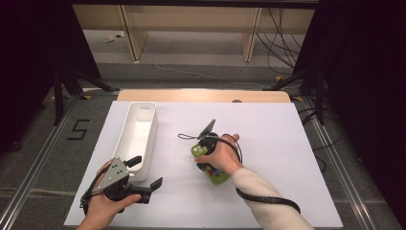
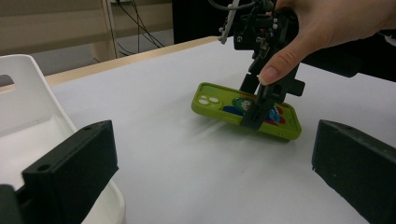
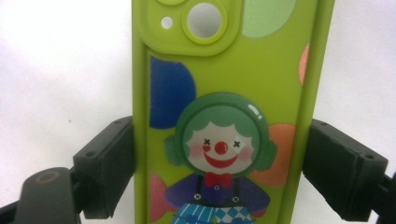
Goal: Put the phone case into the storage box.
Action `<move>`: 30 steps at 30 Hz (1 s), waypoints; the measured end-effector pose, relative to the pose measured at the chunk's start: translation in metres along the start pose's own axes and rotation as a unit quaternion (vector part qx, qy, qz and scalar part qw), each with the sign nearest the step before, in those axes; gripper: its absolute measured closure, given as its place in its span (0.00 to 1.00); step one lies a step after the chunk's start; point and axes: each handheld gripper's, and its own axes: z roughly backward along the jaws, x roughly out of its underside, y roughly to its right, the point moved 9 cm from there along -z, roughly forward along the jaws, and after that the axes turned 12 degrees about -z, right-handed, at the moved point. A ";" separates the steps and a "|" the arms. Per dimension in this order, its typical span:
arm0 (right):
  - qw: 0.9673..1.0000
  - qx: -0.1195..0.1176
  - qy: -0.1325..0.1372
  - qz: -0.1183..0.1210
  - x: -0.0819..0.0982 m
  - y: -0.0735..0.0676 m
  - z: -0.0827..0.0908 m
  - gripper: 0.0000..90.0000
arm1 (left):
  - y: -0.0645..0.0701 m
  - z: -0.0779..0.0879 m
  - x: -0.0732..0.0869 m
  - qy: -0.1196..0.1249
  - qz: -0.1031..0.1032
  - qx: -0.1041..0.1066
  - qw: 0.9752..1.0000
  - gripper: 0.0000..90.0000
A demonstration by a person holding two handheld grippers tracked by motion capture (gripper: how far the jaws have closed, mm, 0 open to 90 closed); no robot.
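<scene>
Fingers (image 3: 109,170) of the right gripper (image 1: 207,152) pinch the long edges of the green phone case (image 3: 224,102) mid-table, at three o'clock from the white bin (image 1: 139,132); light, rubbery and flexible, it likely wants that edge grip, while the left gripper (image 1: 143,173) gapes empty.

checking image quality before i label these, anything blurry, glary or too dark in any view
High view: sharp on the white table, but both side edges fall to near black. Left gripper view: the green phone case is fairly crisp; the near black jaws look soft. Right gripper view: the case is slightly soft, with a small glare streak on the clown's hair, and the white surface is washed out.
</scene>
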 end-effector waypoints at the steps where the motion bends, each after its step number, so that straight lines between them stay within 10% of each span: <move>1: 1.000 0.000 0.001 -0.001 0.000 0.000 0.001 0.19 | 0.000 0.000 0.000 0.000 0.000 0.000 1.000 0.00; 30: 0.994 -0.039 0.099 -0.019 -0.001 0.012 0.017 0.19 | 0.000 -0.001 0.001 -0.001 0.003 -0.001 1.000 0.00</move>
